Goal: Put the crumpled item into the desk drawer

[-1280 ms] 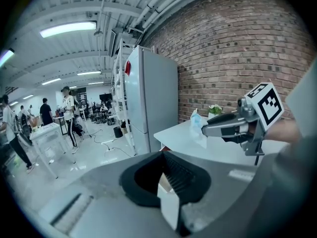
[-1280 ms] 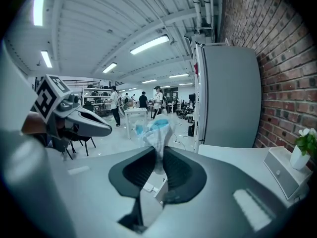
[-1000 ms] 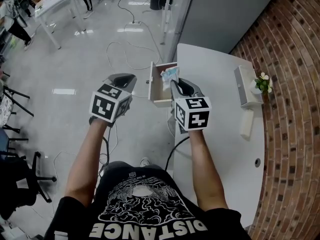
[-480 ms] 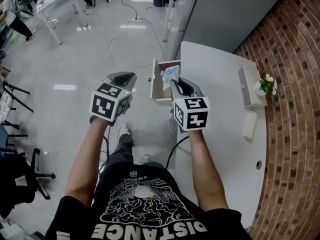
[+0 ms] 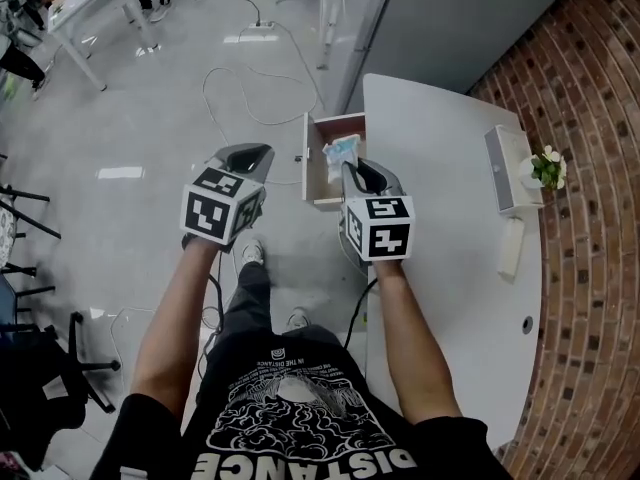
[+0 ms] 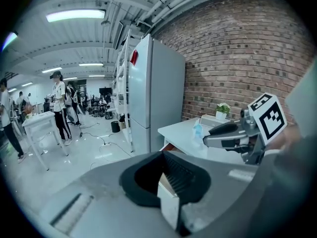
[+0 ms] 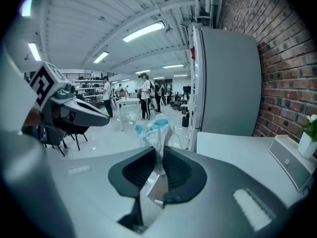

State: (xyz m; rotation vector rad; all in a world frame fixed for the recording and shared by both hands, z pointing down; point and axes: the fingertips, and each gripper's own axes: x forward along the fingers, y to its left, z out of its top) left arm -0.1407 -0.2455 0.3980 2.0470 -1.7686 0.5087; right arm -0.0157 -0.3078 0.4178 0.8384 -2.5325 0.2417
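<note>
The crumpled item (image 5: 340,150), a white and blue wad, hangs over the open desk drawer (image 5: 325,190) at the white desk's (image 5: 440,168) left edge. My right gripper (image 5: 348,166) is shut on it. In the right gripper view the wad (image 7: 151,130) sticks up from between the closed pads of that gripper (image 7: 159,155). My left gripper (image 5: 258,152) is over the floor, left of the drawer, shut and holding nothing. The left gripper view shows its tips (image 6: 163,155) together, with the right gripper (image 6: 210,135) and the wad (image 6: 198,129) off to the right.
On the desk's far right stand a white box (image 5: 508,168), a small flower pot (image 5: 548,168) and a white bar (image 5: 512,246). A brick wall (image 5: 590,218) bounds the desk. Cables (image 5: 240,78) lie on the floor. A chair (image 5: 60,368) is at the left.
Both grippers have sunk a little toward the drawer, the wad still in the right one. The person has stepped forward; a leg and foot now show under the left gripper.
</note>
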